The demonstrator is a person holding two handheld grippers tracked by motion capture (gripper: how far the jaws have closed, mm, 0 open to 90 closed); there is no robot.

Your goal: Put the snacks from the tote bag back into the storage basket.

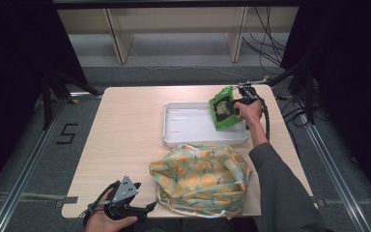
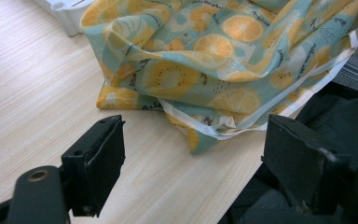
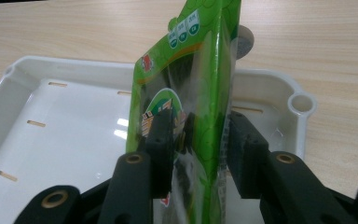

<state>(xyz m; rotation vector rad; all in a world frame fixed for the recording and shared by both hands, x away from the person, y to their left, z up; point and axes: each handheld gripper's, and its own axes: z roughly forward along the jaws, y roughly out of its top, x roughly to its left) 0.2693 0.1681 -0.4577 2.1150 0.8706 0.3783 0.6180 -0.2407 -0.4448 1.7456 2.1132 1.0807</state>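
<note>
A green snack pouch [image 3: 186, 116] is held upright over the right end of the white tray [image 1: 183, 137], between the right gripper [image 3: 199, 140] fingers, set narrowly and loosely about it. Release into the tray is judged underway; wider opening is called for. The left gripper [image 2: 191, 158] is held wide open and empty near the fruit-print cloth bag [image 1: 200, 179] on the worktop [image 1: 125, 125].

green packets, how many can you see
1: the green packet stands upright between the right gripper jaws, over the right end of the white tray. More could be hidden inside the fruit-print cloth bag.
</note>
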